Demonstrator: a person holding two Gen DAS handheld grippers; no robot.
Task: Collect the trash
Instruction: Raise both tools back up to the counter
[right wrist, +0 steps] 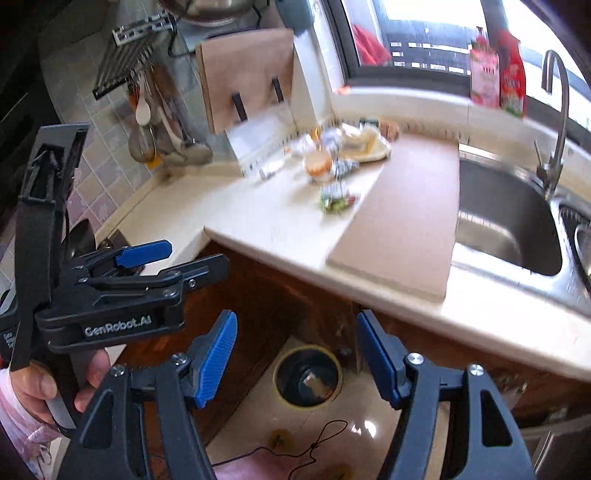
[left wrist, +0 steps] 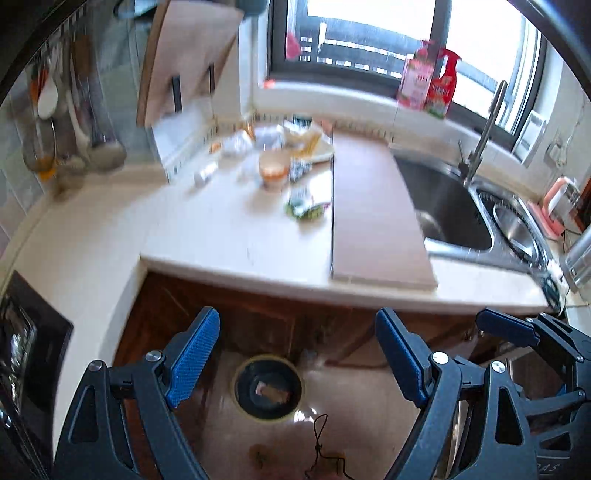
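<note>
You face a cream stone countertop (left wrist: 229,236) that turns a corner over dark brown wooden cabinets (left wrist: 258,314), with a stainless steel sink (right wrist: 506,221) and curved metal faucet (right wrist: 557,110) at your right. Daylight floods through the dark-framed window (left wrist: 369,33) behind; grey tiled wall (right wrist: 107,177) at your left, glossy beige floor (right wrist: 369,417) below.
</note>
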